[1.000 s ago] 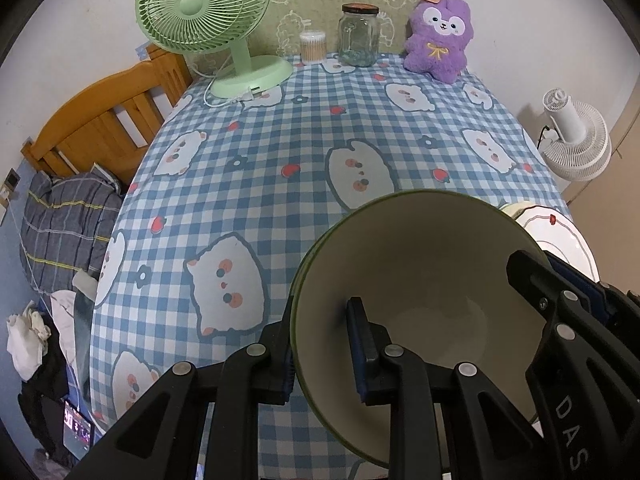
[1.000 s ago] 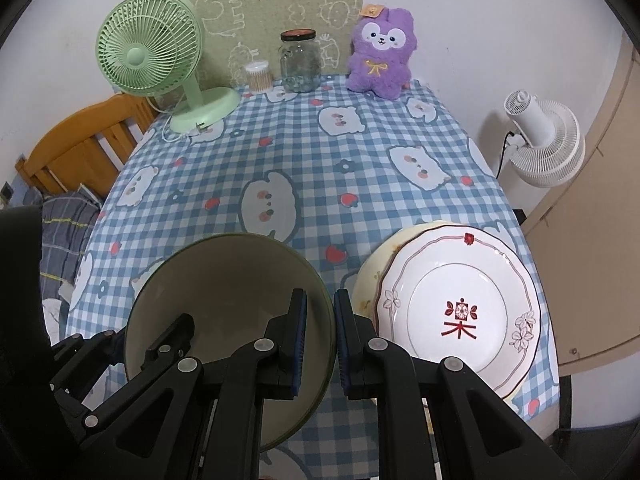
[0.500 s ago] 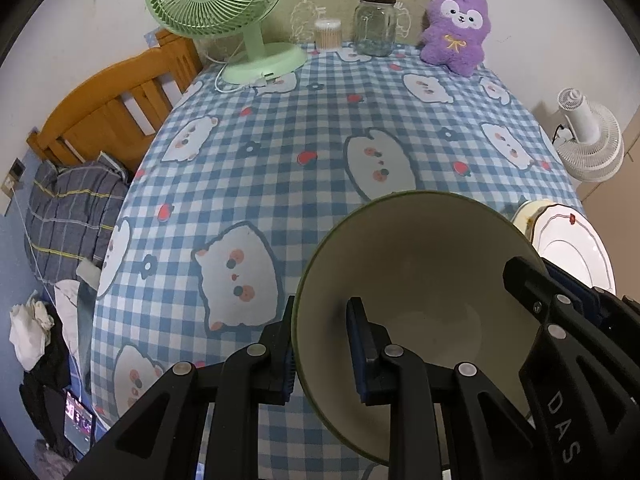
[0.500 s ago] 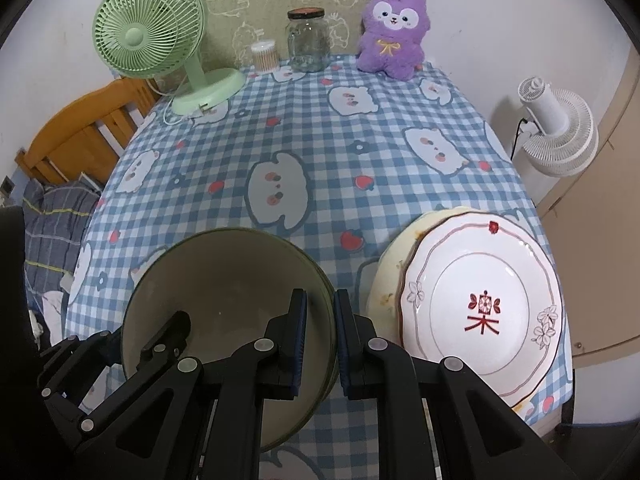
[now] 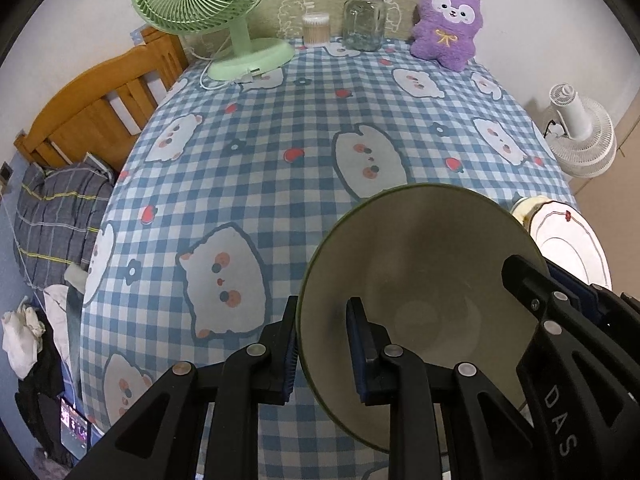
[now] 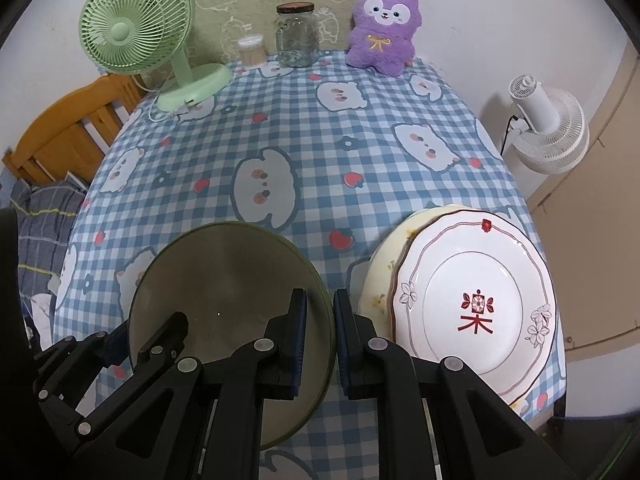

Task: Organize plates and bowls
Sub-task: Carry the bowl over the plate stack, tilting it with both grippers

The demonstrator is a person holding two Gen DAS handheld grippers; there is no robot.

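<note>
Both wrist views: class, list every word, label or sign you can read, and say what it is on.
"DAS": on the right hand-held gripper, left wrist view.
A red Chinese-style character, not surely readable: centre of the white plate.
Plush toy tag: too small to read.

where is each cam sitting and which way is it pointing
Left wrist: on the left gripper, facing across the checked table to the back wall; its fingers clamp the green bowl's left rim; the right gripper shows at right.
Right wrist: on the right gripper, same heading, clamping the bowl's right rim, stacked plates beside it.
Shared: bowl, plates, green fan, jar, purple plush.
</note>
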